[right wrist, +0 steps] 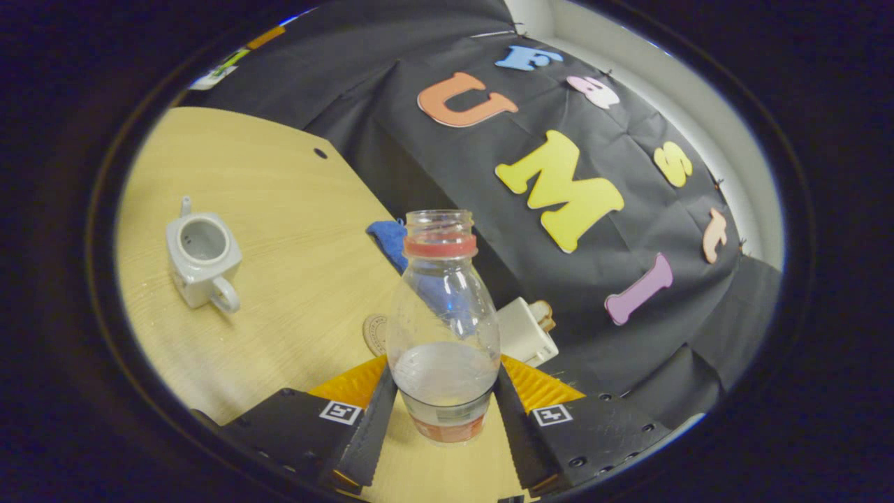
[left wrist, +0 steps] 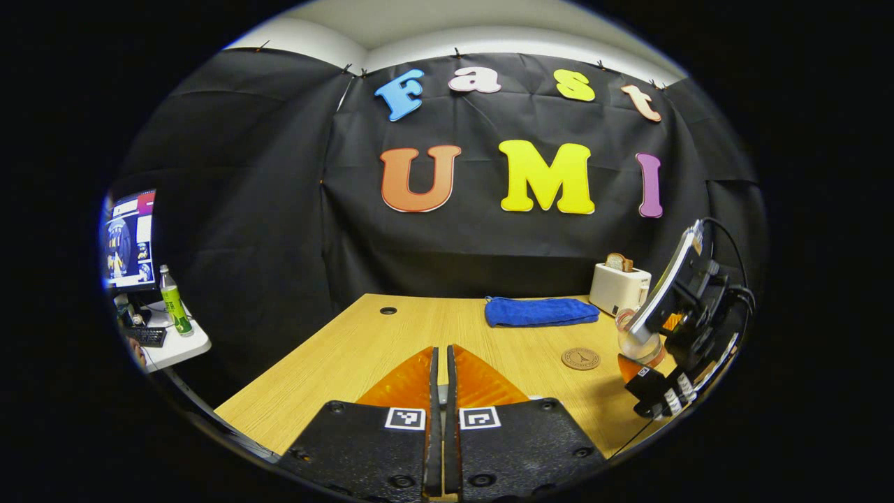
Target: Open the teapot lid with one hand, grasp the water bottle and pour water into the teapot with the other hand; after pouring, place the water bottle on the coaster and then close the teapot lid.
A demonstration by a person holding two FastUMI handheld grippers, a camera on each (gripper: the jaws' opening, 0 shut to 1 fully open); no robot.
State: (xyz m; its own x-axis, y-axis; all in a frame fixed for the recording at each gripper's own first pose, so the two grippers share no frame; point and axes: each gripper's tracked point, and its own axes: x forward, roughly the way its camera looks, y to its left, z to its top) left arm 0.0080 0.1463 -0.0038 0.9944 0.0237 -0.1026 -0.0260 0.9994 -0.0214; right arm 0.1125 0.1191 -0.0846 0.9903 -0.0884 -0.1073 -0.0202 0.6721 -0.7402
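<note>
Holding the water bottle [right wrist: 444, 328] near its bottom, the right gripper [right wrist: 447, 412] tips a little, its jaws pressing both sides. The bottle has no cap and some water inside. The teapot [right wrist: 202, 260] sits open on the counter [right wrist: 293, 293], well apart. The left gripper [left wrist: 440, 377] points level over the counter, jaws closed on nothing. The coaster [left wrist: 580, 358] lies nearby.

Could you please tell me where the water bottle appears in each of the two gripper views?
Left gripper view: the water bottle is at the far right, just right of the round coaster.
Right gripper view: the water bottle is in the centre, uncapped, clamped between the right gripper's fingers.
Shared landmark: the white toaster, just behind the bottle in both.
</note>
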